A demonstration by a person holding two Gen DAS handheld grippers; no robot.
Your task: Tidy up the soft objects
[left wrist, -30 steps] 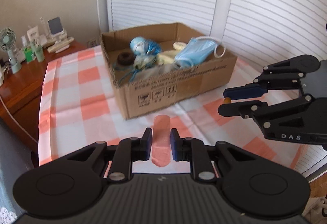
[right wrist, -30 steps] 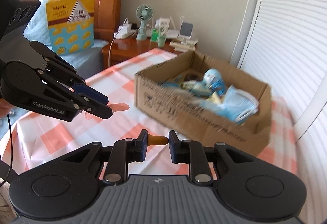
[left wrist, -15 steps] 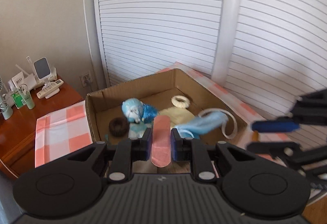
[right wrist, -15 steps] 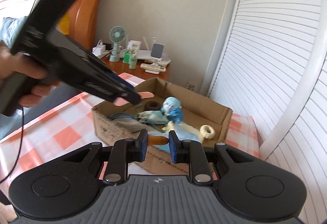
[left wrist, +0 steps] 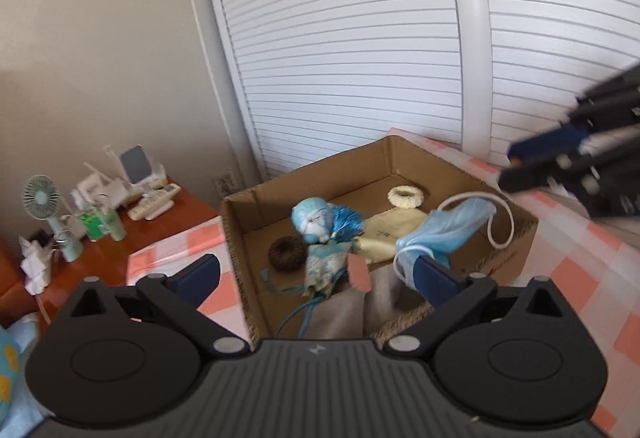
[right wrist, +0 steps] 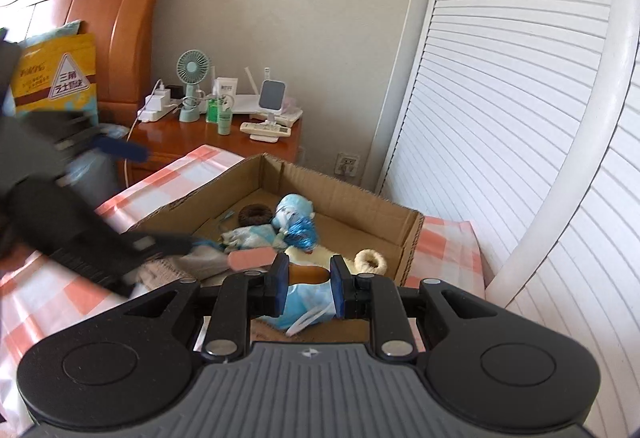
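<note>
An open cardboard box (left wrist: pixel 524 234) holds several soft things: a blue face mask (left wrist: pixel 452 230), a blue plush (left wrist: pixel 316 218), a dark scrunchie (left wrist: pixel 286 254), a cream scrunchie (left wrist: pixel 406 197). My left gripper (left wrist: pixel 316 274) is open over the box's near side. A pink strip (left wrist: pixel 358 272) hangs free between its fingers, in mid-air over the box; it also shows in the right wrist view (right wrist: pixel 252 259). My right gripper (right wrist: pixel 306 278) is shut on a small brown object (right wrist: pixel 306 274) above the box (right wrist: pixel 408 238).
The box stands on a table with an orange-and-white checked cloth (left wrist: pixel 572 270). A wooden nightstand (right wrist: pixel 216 136) with a fan, bottles and remotes stands behind. White slatted doors (left wrist: pixel 360 58) rise behind the box. A wooden headboard (right wrist: pixel 100 6) is at the left.
My left gripper has opened and let go of the pink strip, which now falls toward the box. Both grippers rose and moved over the box. The right gripper keeps its hold.
</note>
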